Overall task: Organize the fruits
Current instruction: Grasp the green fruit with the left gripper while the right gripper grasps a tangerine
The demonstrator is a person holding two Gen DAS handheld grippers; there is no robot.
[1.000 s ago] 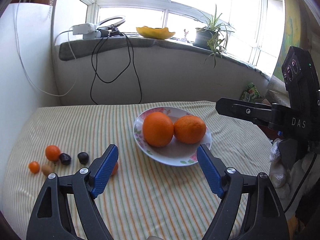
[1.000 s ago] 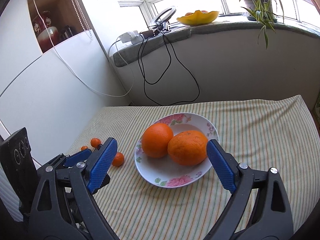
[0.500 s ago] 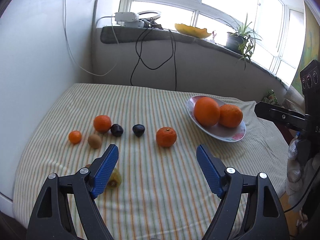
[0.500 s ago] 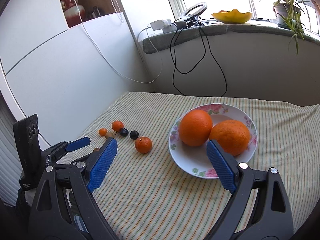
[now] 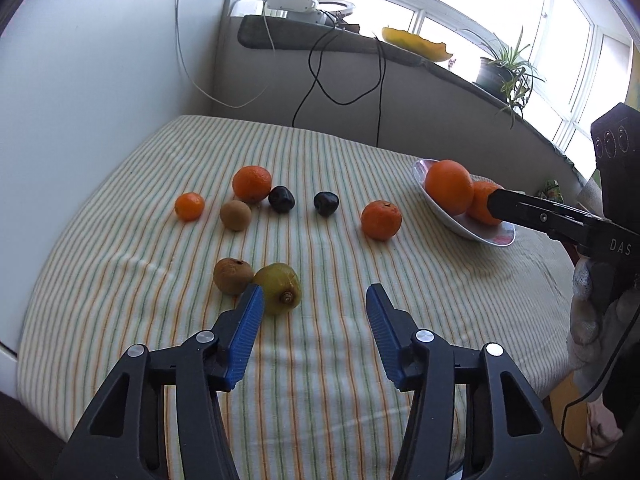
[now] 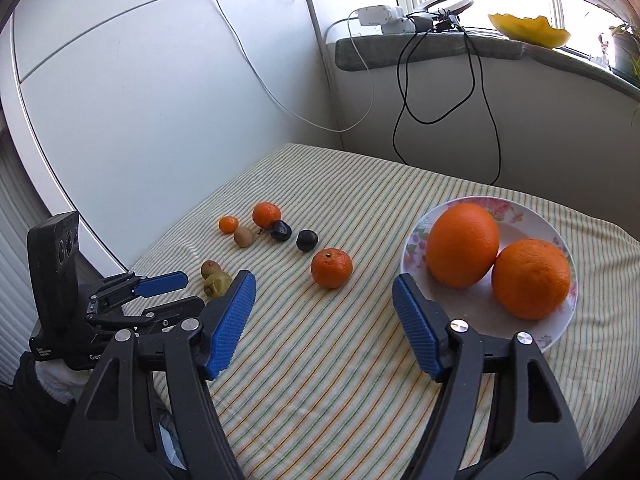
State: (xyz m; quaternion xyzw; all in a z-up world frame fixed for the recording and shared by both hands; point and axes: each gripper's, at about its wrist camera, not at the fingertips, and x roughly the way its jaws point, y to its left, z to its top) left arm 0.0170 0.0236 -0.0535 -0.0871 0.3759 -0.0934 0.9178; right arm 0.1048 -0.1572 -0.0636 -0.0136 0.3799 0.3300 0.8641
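Observation:
A flowered plate point(image 6: 532, 216) holds two big oranges point(image 6: 462, 246) on the striped cloth; the plate also shows in the left wrist view point(image 5: 464, 230). Loose on the cloth lie a tangerine point(image 5: 381, 220), two dark plums point(image 5: 326, 203), a second tangerine point(image 5: 252, 183), a small one point(image 5: 189, 206), two brown kiwis point(image 5: 235, 215) and a yellow-green fruit point(image 5: 279, 288). My left gripper point(image 5: 316, 334) is open and empty, just short of the yellow-green fruit. My right gripper point(image 6: 324, 322) is open and empty, near the plate's left rim.
A white wall stands along the left edge of the table. Cables point(image 5: 340, 88) hang from the windowsill at the back, which carries a yellow dish point(image 5: 416, 44) and a potted plant point(image 5: 500, 70). The table's front and right edges are close.
Both grippers have swung left, from facing the plate to facing the loose fruits. The left gripper has come close to the yellow-green fruit. Both stay open and empty.

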